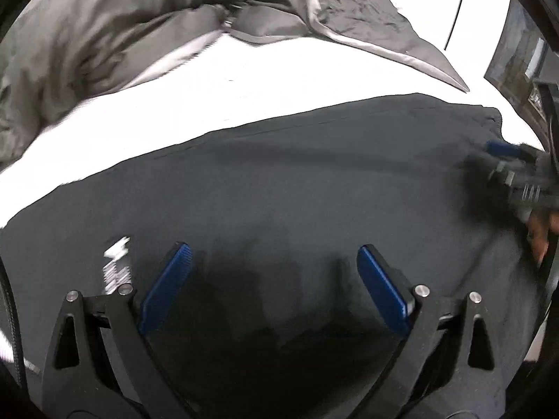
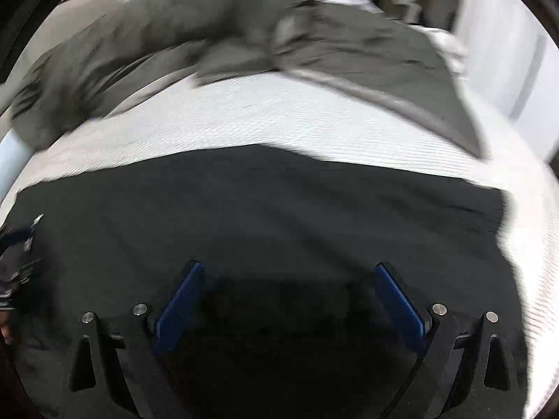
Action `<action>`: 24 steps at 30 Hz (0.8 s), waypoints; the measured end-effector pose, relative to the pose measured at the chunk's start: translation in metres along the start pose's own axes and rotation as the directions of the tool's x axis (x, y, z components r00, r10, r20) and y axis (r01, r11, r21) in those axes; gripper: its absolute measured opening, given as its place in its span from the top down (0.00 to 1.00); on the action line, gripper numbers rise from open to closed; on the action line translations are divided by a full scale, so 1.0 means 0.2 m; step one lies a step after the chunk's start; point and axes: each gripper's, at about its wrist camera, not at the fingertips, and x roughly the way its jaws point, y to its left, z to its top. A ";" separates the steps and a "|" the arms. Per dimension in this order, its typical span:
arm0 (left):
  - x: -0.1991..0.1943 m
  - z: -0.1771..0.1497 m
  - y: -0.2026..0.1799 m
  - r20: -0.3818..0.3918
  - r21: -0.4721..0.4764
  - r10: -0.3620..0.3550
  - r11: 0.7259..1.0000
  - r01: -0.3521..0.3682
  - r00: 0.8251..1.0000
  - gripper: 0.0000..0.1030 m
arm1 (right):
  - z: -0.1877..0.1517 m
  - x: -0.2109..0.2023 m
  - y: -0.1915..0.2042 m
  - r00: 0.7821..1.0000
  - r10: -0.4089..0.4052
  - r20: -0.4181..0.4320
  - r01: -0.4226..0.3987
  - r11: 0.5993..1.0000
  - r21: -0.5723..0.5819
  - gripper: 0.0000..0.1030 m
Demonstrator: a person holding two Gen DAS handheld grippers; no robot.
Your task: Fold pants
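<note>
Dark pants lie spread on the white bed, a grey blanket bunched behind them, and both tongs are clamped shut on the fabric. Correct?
Not quite. Both wrist views show the left tongs and right tongs open above the pants. The bed and blanket are right.

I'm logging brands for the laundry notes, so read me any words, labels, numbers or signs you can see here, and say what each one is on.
No text can be read in either view.
White print on the dark pants, beside the left claw: a mark too blurred to read.
Gray bedding: no text visible.
White sheet: no text visible.
</note>
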 end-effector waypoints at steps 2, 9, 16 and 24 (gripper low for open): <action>0.08 0.06 -0.09 -0.030 0.043 0.009 0.999 -0.007 1.000 0.08 | 0.00 0.08 0.14 0.999 0.023 -0.030 -0.026 0.996 -0.080 0.04; 0.24 0.15 -0.13 -0.113 0.054 -0.003 0.998 0.009 0.994 0.04 | -0.01 0.17 0.01 0.996 -0.060 -0.061 0.055 0.996 -0.067 0.04; 0.18 0.09 0.06 -0.100 -0.003 0.054 0.999 -0.054 0.993 0.02 | -0.10 0.13 -0.70 0.974 -0.211 -0.085 0.228 0.917 0.327 0.06; 0.05 0.22 -0.16 0.037 0.000 -0.041 0.999 0.041 0.998 0.09 | 0.07 0.02 -0.29 0.997 -0.060 0.045 0.053 0.989 0.137 0.06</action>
